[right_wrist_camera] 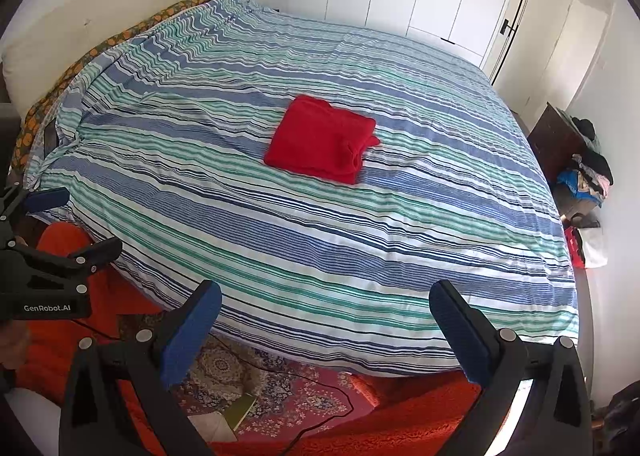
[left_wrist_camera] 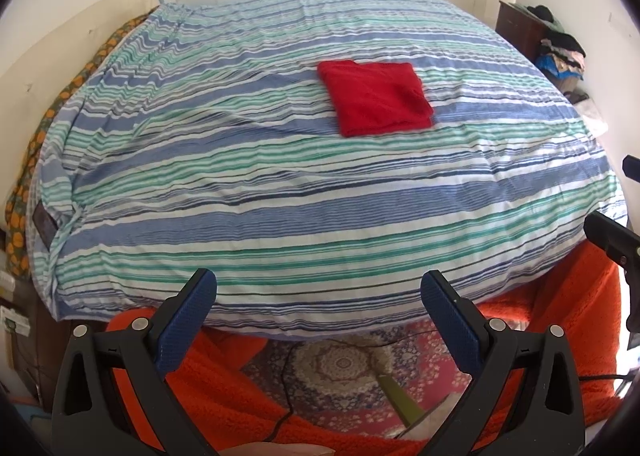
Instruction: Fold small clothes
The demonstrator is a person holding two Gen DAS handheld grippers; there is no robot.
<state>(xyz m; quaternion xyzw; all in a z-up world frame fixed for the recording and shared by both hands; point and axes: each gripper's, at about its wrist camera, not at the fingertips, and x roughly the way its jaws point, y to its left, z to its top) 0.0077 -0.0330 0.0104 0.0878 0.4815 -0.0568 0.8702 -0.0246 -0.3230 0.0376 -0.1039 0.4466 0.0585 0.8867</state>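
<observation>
The striped duvet [left_wrist_camera: 280, 175] fills most of both views and serves as the work surface; every place below is given relative to it. On its middle, a little toward the far side, lies the red garment [left_wrist_camera: 376, 97], also seen from the right wrist [right_wrist_camera: 320, 139]. It rests as a compact, roughly square packet with layered edges, one corner slightly bunched and sticking out on the side toward the dresser [right_wrist_camera: 560, 139]. Judging by that shape, the folding of this piece looks finished or nearly so; at most a tidy of the loose corner remains. No other small clothes lie on the duvet, though a mixed heap of clothes [right_wrist_camera: 588, 175] sits off its far right edge, and whether any of that belongs to the task cannot be told.

Below the duvet's near edge are an orange blanket [left_wrist_camera: 560, 316] and a patterned rug [left_wrist_camera: 344, 368].

The left gripper [left_wrist_camera: 319, 288] hangs just off the duvet's near edge, jaws spread wide, holding and touching nothing. The right gripper [right_wrist_camera: 326, 306] does likewise at the same edge, wide and empty. Both are well apart from the red garment.
</observation>
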